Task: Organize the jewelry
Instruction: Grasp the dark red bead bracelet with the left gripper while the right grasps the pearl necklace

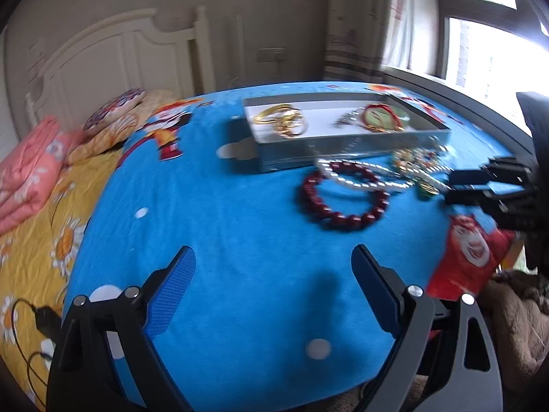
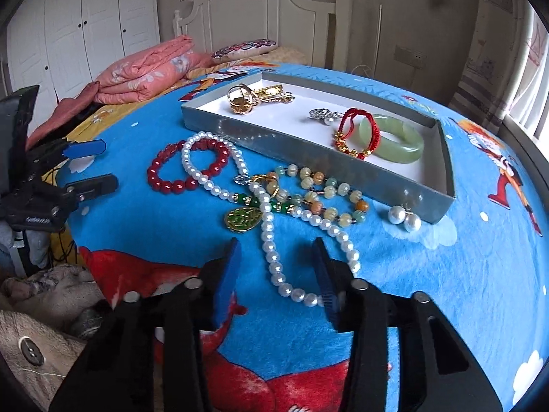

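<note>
My left gripper (image 1: pixel 272 264) hung above the blue cartoon-print blanket (image 1: pixel 212 226) with its blue-padded fingers spread wide and nothing between them. My right gripper (image 2: pixel 276 254) was also parted, its fingers straddling the lower loop of the long white pearl necklace (image 2: pixel 271 250) without pinching it; whether the right pad touched the beads I could not tell.

The shallow grey cardboard tray with a white floor (image 2: pixel 308 158) sat toward the far side of the blanket. In it lay a cluster of gold pieces (image 2: pixel 255 98) at the left end, a small silver piece (image 2: pixel 320 114) near the middle, and a red cord bracelet with gold beads (image 2: pixel 353 135) draped over a pale green jade bangle (image 2: pixel 394 139) at the right.

Outside the tray, on the blanket, lay a dark red bead bracelet (image 2: pixel 187 164) crossed by the pearl strand, a multicoloured stone bead string (image 2: pixel 326 192), a gold-rimmed green pendant (image 2: pixel 243 219), and a pair of large pearl earrings (image 2: pixel 405 218) just beside the tray's near wall.
</note>
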Available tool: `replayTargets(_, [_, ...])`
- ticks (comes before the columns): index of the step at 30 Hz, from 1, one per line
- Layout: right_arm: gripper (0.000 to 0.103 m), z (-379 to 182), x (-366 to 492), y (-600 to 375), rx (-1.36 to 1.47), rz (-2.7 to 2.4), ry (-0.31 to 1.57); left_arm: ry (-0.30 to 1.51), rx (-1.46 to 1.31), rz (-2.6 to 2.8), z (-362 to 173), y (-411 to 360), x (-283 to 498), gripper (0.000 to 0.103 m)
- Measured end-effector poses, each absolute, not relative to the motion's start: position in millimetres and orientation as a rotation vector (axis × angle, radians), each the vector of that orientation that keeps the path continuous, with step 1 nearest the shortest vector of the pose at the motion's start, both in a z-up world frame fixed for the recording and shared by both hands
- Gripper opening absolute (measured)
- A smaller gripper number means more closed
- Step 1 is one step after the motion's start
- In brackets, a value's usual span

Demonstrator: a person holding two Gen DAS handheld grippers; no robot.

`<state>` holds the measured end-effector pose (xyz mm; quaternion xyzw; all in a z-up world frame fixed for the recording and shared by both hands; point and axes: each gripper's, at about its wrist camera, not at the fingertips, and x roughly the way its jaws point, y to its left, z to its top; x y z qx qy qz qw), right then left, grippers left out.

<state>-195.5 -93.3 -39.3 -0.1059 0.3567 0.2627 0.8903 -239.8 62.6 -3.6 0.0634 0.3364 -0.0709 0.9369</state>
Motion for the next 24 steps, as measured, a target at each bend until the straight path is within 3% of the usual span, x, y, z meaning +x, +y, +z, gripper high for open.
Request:
replayTargets(1, [0.010,-40,-195,-94,-0.217,0.540,0.740,0.687,0.147,-0.169,-3,57,-240,0.091])
replayTargets(10, [0.010,-26,-195,-117,-0.118,0.538,0.694,0.667,0.257,-0.322,1,11,-220,0.089])
replayTargets(17, [0.010,-4,-199,-148,-0.038,0.508,0.636,0.733,0.294,-0.394,-5,-11,-190,0.070])
replayTargets(22, [0.010,4,-200,-158,-0.013,0.490,0.609,0.743,0.339,-0.416,-9,-21,-191,0.068])
replayTargets(24, [0.010,7,-201,-159,-0.008,0.491,0.599,0.766,0.313,-0.445,-9,-20,-185,0.062])
